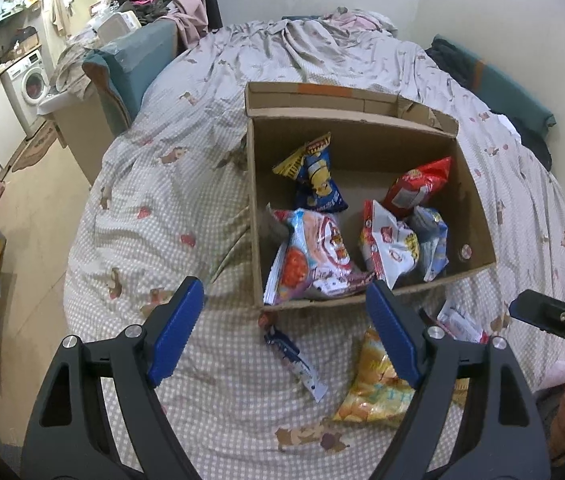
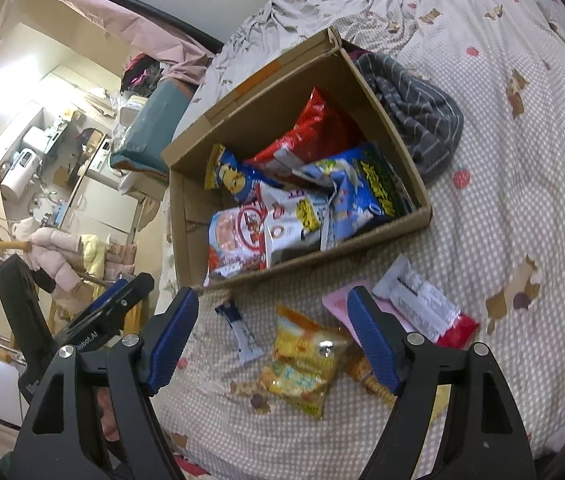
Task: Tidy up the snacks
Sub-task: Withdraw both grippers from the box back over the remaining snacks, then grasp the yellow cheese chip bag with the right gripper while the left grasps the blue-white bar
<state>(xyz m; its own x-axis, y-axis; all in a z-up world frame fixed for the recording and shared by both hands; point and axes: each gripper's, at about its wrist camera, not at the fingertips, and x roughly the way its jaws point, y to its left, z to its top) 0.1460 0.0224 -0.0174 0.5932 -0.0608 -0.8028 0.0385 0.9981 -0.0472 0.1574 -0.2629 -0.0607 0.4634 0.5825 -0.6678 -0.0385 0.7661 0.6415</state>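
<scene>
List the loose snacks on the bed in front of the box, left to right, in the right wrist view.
Small blue and white packet → yellow bag → pink packet → white and red packet.

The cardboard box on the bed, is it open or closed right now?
Open. The cardboard box has its top uncovered, one flap standing up at the far side, and the snack bags inside show from above in both views.

Loose yellow packet [image 2: 302, 364] lies unobstructed on the bed; cardboard box [image 2: 314, 262] wall rises just beyond.
</scene>
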